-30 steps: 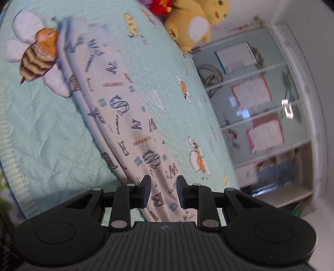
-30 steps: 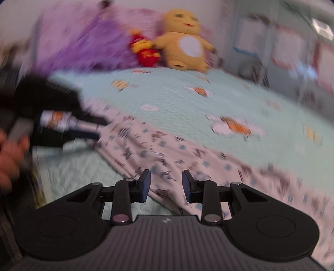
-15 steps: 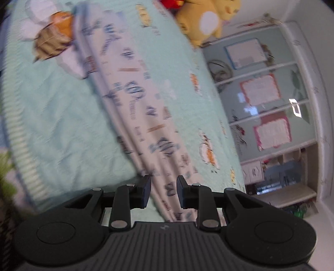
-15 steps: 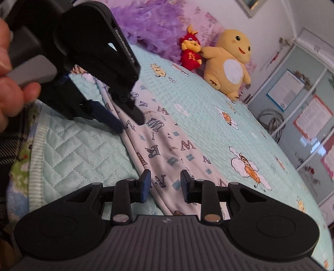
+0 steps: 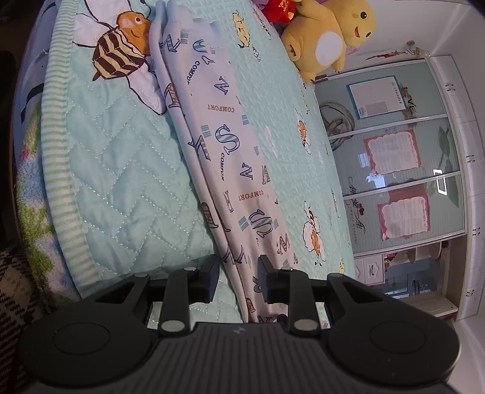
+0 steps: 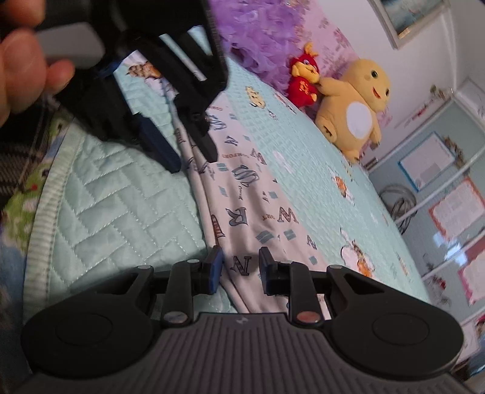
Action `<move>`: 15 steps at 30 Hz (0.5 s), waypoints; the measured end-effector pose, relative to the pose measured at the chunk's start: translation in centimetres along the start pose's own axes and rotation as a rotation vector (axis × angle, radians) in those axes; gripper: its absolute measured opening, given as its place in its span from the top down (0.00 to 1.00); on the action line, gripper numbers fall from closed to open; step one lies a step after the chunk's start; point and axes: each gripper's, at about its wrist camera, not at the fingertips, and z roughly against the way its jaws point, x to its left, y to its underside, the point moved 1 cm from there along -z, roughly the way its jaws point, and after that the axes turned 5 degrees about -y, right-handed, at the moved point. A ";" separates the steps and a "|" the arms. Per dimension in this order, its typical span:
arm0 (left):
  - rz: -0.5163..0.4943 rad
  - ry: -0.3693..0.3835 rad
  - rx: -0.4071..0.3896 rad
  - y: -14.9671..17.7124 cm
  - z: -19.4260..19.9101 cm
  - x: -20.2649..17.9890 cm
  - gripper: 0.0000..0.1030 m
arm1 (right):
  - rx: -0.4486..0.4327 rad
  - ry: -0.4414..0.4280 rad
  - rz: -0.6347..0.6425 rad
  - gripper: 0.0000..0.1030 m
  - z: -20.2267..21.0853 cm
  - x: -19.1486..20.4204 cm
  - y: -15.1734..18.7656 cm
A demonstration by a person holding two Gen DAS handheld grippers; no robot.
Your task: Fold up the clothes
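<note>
Garment (image 5: 230, 145) near end hidden under left tool (image 5: 237, 280); right tool (image 6: 239, 271) closing

This is a bedroom in a home, probably one for a child. A bed (image 5: 127, 169) fills most of both views, covered with a quilted mint-green bedspread (image 6: 127, 218) that has embroidered bees (image 5: 118, 51) and small cartoon animals on it. At the head of the bed sit a yellow plush toy (image 6: 354, 112) and a smaller red plush toy (image 6: 303, 81), beside a fluffy purple cushion (image 6: 260, 33). Next to the bed stands a wardrobe with sliding glass doors (image 5: 391, 169), and coloured paper sheets (image 5: 392, 151) are stuck on them. A framed picture (image 6: 406, 18) hangs on the white wall above.
</note>
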 end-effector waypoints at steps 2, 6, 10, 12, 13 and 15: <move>-0.001 -0.001 0.002 0.0 -0.1 0.0 0.72 | -0.002 -0.005 0.024 0.80 -0.3 0.2 -0.1; -0.006 0.001 0.003 0.0 -0.1 0.0 0.72 | -0.002 -0.017 0.043 0.87 -0.7 0.4 -0.4; 0.005 0.007 -0.005 -0.1 0.1 0.1 0.72 | -0.021 -0.035 0.008 1.00 -0.3 0.3 -0.8; 0.007 0.008 -0.019 -0.1 0.4 0.2 0.72 | -0.036 -0.054 -0.011 1.00 0.2 0.3 -1.0; 0.009 0.007 -0.026 -0.1 0.5 0.2 0.72 | -0.037 -0.060 -0.016 1.00 0.3 0.4 -1.1; 0.012 0.007 -0.035 -0.1 0.7 0.3 0.72 | -0.026 -0.065 -0.002 1.00 0.1 0.6 -1.1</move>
